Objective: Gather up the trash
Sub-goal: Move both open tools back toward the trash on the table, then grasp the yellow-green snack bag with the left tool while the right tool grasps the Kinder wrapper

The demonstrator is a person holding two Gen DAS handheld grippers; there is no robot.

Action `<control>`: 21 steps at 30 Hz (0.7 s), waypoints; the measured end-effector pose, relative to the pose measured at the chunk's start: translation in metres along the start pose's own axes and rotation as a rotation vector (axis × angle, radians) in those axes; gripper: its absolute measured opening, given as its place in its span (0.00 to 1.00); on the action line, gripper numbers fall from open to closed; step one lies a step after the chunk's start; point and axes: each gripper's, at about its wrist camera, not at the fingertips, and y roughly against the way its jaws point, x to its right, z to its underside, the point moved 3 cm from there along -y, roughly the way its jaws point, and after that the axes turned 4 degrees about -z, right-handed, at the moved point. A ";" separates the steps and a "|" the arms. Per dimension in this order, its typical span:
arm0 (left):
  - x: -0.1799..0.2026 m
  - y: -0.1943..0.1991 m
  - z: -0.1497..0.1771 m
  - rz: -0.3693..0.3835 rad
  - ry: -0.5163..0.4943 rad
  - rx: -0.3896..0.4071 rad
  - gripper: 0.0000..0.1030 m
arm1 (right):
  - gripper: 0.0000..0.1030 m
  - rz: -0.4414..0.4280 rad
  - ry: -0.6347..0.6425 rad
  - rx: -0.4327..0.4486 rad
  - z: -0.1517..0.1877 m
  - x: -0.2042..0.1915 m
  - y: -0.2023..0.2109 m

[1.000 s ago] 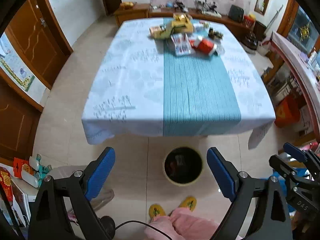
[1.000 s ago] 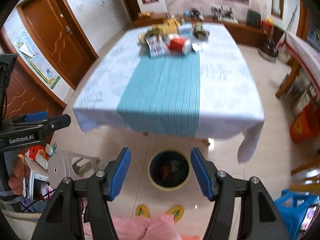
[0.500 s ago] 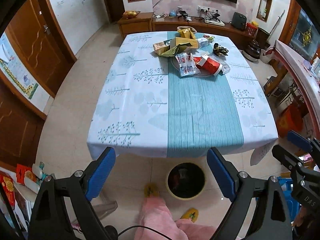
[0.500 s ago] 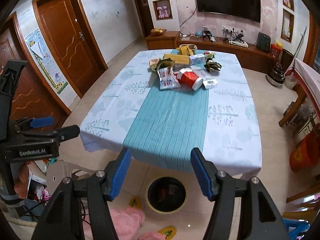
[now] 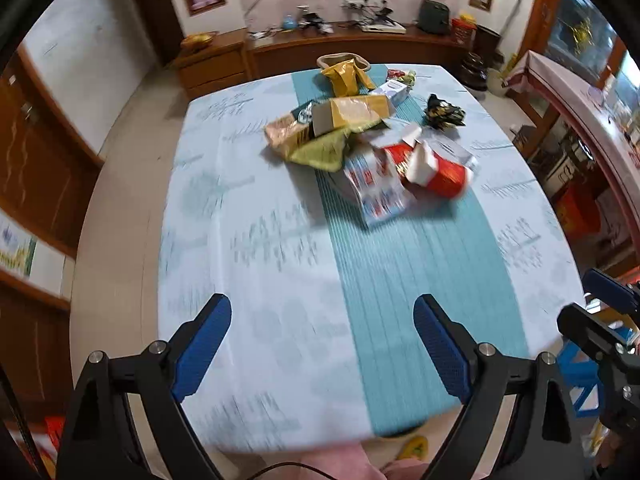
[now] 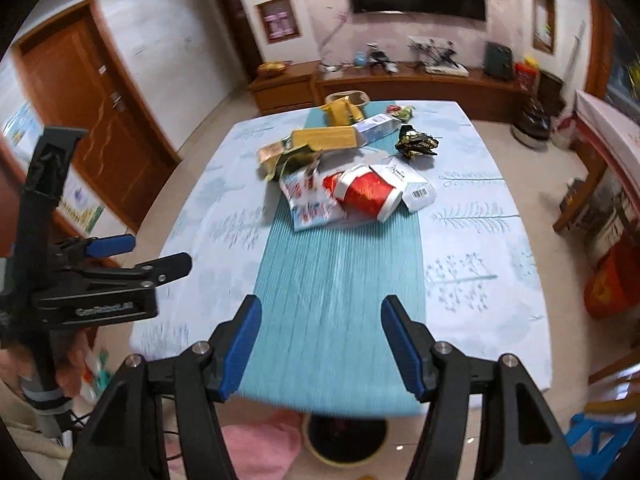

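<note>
Both my left tongs and right tongs are wide open and hold nothing, and the trash pile sits far ahead across the counter, a bit nearer my right tongs.

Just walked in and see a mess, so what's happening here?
A person holds two blue-fingered grippers, left gripper and right gripper, both open and empty, over the near end of the cloth-covered table. The pile of wrappers, boxes and a red paper cup lies untouched at the far end. A round black trash bin sits on the floor below.
</note>
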 end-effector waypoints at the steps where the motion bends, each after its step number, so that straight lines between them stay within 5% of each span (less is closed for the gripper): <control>1: -0.004 -0.009 -0.010 0.006 -0.014 0.005 0.89 | 0.60 0.008 -0.016 -0.004 -0.009 -0.002 -0.010; 8: -0.021 -0.088 -0.064 -0.001 -0.196 0.121 0.89 | 0.60 0.036 -0.126 -0.023 -0.047 -0.009 -0.075; 21: -0.009 -0.170 -0.082 -0.018 -0.439 0.296 0.87 | 0.57 0.061 -0.152 -0.099 -0.071 -0.007 -0.157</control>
